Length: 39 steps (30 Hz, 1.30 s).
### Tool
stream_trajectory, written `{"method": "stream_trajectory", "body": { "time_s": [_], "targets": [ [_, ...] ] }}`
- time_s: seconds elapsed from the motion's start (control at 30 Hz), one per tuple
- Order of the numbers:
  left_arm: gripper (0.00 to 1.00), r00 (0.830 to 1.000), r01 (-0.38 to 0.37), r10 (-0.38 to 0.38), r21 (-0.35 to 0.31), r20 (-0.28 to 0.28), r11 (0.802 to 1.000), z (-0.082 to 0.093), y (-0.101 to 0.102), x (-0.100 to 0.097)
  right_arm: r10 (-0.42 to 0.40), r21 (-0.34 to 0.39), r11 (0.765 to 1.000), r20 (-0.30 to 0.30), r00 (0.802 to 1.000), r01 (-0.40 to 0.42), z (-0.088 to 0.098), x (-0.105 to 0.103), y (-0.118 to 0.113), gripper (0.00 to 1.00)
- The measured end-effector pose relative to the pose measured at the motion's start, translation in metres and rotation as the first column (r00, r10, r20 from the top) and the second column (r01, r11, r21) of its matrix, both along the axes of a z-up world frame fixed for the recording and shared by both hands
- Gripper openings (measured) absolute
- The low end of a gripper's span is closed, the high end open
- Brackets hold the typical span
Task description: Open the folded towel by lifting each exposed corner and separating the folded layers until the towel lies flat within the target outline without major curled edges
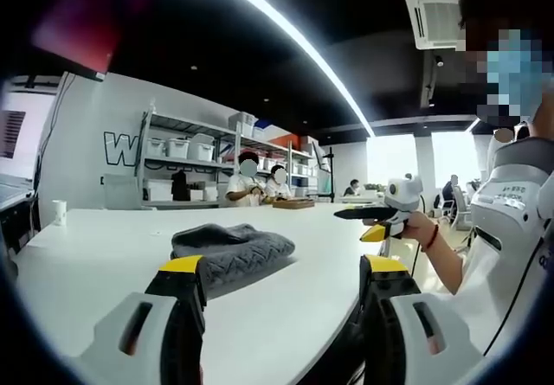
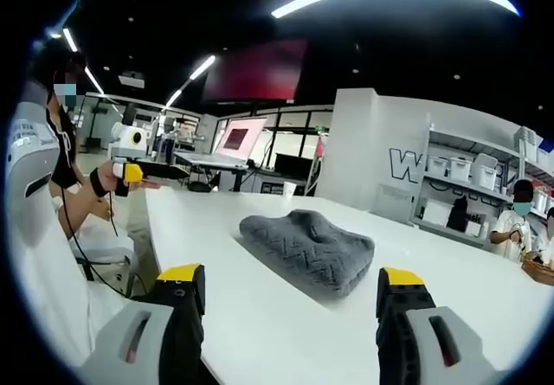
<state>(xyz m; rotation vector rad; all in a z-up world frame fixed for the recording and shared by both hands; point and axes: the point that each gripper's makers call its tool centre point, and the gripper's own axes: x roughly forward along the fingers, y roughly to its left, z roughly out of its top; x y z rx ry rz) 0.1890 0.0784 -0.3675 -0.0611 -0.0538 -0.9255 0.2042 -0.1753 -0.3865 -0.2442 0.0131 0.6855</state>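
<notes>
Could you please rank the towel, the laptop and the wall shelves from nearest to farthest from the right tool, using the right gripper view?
1. Towel, folded, just ahead on the table.
2. Laptop, beyond, upper left.
3. Wall shelves, far right.

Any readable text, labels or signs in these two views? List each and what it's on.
"W": large dark outlined letter on the white wall behind the metal shelving; the rest of the word is hidden by the shelves. It also shows in the left gripper view.
Small dark print on the person's white vest: too small to read.
Folded grey towel, white table, red-lit laptop screen: no legible text.
</notes>
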Motion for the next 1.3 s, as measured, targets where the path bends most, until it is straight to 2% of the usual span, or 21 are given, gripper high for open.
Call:
{"method": "stream_trajectory", "body": {
  "time_s": [0.23,0.53,1.13,1.3],
  "targets": [
    [0.71,1.000,0.005,-0.005,-0.002,-0.003,1.000,-0.001,-0.001,0.000,0.019,0.020,1.000,0.003,1.000,-0.019,0.002,-0.002,0.004,0.79],
    [0.71,1.000,0.003,-0.003,0.002,-0.007,1.000,-0.002,0.000,0.001,0.018,0.006,1.000,0.006,1.000,-0.018,0.001,0.000,0.008,0.79],
    [0.71,1.000,-0.001,0.001,0.002,-0.002,1.000,0.003,0.001,0.009,0.005,0.029,1.000,0.008,1.000,-0.005,0.009,0.004,0.002,0.77],
    [0.69,1.000,-0.014,0.013,-0.017,-0.011,1.000,0.006,0.003,0.013,-0.010,0.016,1.000,0.008,1.000,0.010,0.009,0.007,0.000,0.76]
  ]
}}
